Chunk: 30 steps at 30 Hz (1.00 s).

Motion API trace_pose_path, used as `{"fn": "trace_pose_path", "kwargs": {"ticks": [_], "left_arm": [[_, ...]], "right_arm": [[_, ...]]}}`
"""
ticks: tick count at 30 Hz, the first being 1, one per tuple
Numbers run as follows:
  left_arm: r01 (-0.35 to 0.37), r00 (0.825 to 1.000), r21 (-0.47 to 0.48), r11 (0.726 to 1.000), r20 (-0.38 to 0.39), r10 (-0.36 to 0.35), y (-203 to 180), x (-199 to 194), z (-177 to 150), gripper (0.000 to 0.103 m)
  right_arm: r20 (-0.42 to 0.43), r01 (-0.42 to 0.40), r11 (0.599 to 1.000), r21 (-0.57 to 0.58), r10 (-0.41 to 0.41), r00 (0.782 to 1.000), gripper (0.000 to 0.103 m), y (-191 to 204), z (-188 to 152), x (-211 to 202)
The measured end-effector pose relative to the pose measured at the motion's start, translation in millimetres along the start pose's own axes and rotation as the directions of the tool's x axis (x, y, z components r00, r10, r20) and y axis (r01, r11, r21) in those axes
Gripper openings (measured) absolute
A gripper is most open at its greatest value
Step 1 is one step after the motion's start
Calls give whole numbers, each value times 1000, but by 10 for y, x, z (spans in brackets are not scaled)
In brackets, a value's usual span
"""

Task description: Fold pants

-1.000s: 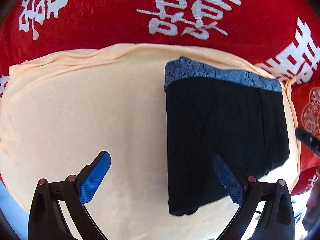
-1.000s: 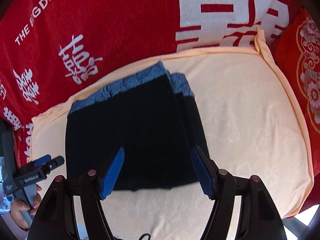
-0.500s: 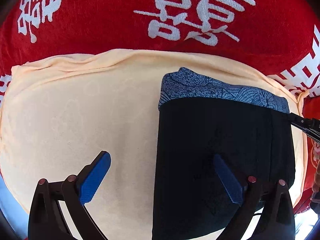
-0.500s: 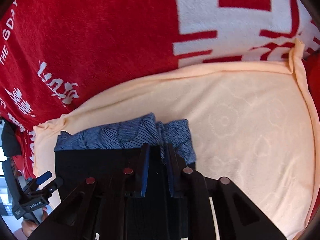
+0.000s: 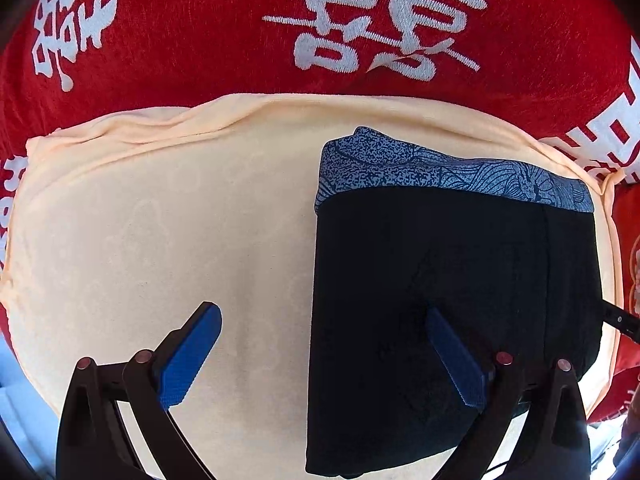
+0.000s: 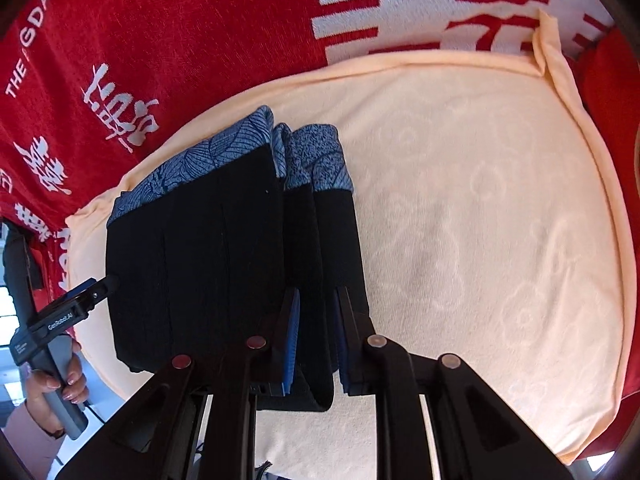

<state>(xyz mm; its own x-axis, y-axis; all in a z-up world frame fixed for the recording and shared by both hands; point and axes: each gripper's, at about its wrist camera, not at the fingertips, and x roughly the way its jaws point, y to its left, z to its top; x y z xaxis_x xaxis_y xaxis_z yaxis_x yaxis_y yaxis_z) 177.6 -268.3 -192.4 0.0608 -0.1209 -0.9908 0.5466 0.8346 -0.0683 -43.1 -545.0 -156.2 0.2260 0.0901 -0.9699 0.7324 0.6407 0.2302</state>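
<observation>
Black folded pants sit pinched in the right gripper; left gripper spread wide above them.

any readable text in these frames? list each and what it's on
"THE", then partly cut "GDA": white print on the red blanket.
"GenRobot.AI": white label on the left gripper body.
Smaller print below that label: too small to read.
Large white double-happiness characters: woven into the same blanket.
Pants: no text.
</observation>
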Motion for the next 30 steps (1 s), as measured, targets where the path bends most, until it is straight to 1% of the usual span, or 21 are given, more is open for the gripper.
{"fn": "trace_pose_path", "kwargs": {"ticks": [1, 2, 3, 5, 11, 14, 17, 20, 21, 22, 23, 24, 25, 27, 29, 30], "left_arm": [[2, 1000, 0, 1000, -1, -2, -3, 0, -2, 103], [2, 1000, 1, 1000, -3, -2, -4, 3, -7, 103], [2, 1000, 3, 1000, -7, -2, -11, 6, -13, 103], [4, 1000, 6, 1000, -11, -4, -20, 10, -26, 103], [25, 1000, 0, 1000, -5, -25, 37, 27, -8, 103], [50, 999, -18, 999, -6, -50, 109, 52, 22, 103], [97, 995, -26, 995, -30, -97, 147, 108, 55, 103], [124, 992, 2, 992, -37, -124, 148, 130, 96, 103], [134, 991, 16, 991, -30, -133, 165, 123, 129, 103], [149, 988, 19, 989, -32, -148, 187, 126, 156, 103], [174, 984, 18, 985, -41, -173, 202, 133, 180, 103], [223, 973, 10, 975, -66, -222, 236, 180, 222, 103], [247, 966, 5, 969, -81, -246, 247, 216, 242, 103], [282, 954, 11, 959, -108, -279, 248, 294, 263, 103], [302, 948, 31, 953, -119, -297, 225, 339, 270, 103], [311, 944, 40, 950, -128, -304, 209, 355, 271, 103]], "right_arm": [[-4, -7, 1000, 7, 7, 1000, 19, -22, 0, 5], [-7, -10, 1000, 13, 10, 1000, 22, -41, -3, 8], [-8, -9, 1000, 17, 9, 1000, 29, -61, -4, 4], [-6, -9, 1000, 18, 9, 1000, 37, -98, -2, -14], [-10, -60, 997, 37, 61, 998, 53, -203, 5, -31], [-15, -112, 993, 35, 113, 993, 56, -262, -2, -6], [-22, -181, 982, 58, 183, 983, 58, -349, 3, 40], [-38, -237, 969, 76, 240, 970, 60, -431, 18, 90], [-46, -259, 963, 74, 263, 964, 62, -453, 31, 108], [-50, -275, 959, 69, 279, 959, 64, -470, 45, 119], [-57, -294, 954, 63, 297, 953, 68, -491, 62, 138], [-65, -311, 949, 60, 314, 947, 70, -512, 81, 165], [-73, -328, 943, 61, 332, 940, 71, -536, 102, 191], [-89, -361, 930, 61, 366, 927, 72, -576, 151, 248], [-98, -378, 925, 51, 381, 919, 72, -588, 185, 282], [-107, -402, 914, 53, 406, 908, 72, -599, 208, 299]]}}
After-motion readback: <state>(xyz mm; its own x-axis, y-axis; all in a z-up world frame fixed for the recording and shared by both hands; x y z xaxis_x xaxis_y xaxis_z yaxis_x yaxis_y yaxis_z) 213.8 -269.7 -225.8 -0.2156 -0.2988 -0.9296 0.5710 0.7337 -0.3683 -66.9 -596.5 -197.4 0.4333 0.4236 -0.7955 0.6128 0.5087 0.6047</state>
